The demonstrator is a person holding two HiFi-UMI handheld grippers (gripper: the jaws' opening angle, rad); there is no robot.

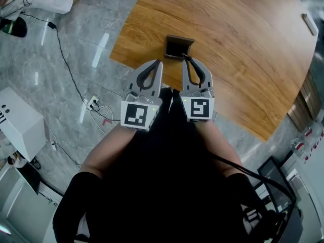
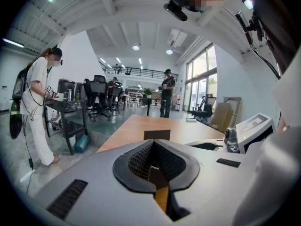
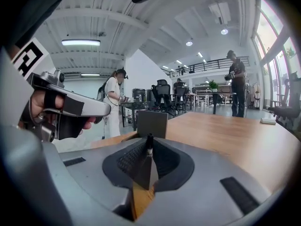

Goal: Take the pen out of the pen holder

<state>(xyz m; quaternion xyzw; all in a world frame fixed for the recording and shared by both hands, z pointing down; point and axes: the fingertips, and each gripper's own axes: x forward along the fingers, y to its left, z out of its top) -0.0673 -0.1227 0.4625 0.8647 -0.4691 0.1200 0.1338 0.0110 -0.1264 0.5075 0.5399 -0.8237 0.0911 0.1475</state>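
Forearms (image 1: 109, 148) of the person reach up from the bottom of the head view, each carrying a hand-held gripper; the left hand-held gripper (image 1: 159, 63) (image 2: 153, 143) has its jaws pressed together with nothing between them; the right hand-held gripper (image 1: 185, 59) (image 3: 149, 148) is pinching the pen (image 3: 149, 141), whose dark tip with a pale band pokes out past the closed jaw tips; the two lie side by side, near but apart, both pointing at the holder (image 1: 178, 46) (image 3: 151, 123) (image 2: 156, 134); this dark square holder stands on the wooden counter (image 1: 243, 59) close to its near edge, just ahead of the right jaws; whether the pen's far end is clear of it I cannot tell; well off at the counter's far right lies a small white bar (image 1: 310, 24); beside the counter, on the grey marbled floor (image 1: 76, 34), a black cable (image 1: 65, 59) runs to a plug block (image 1: 92, 103), with a white box (image 1: 17, 120) further left; beyond, a person in white (image 2: 37, 112) stands at a dark desk with chairs (image 2: 99, 98), and a person in dark (image 2: 166, 92) stands past the counter's far end.
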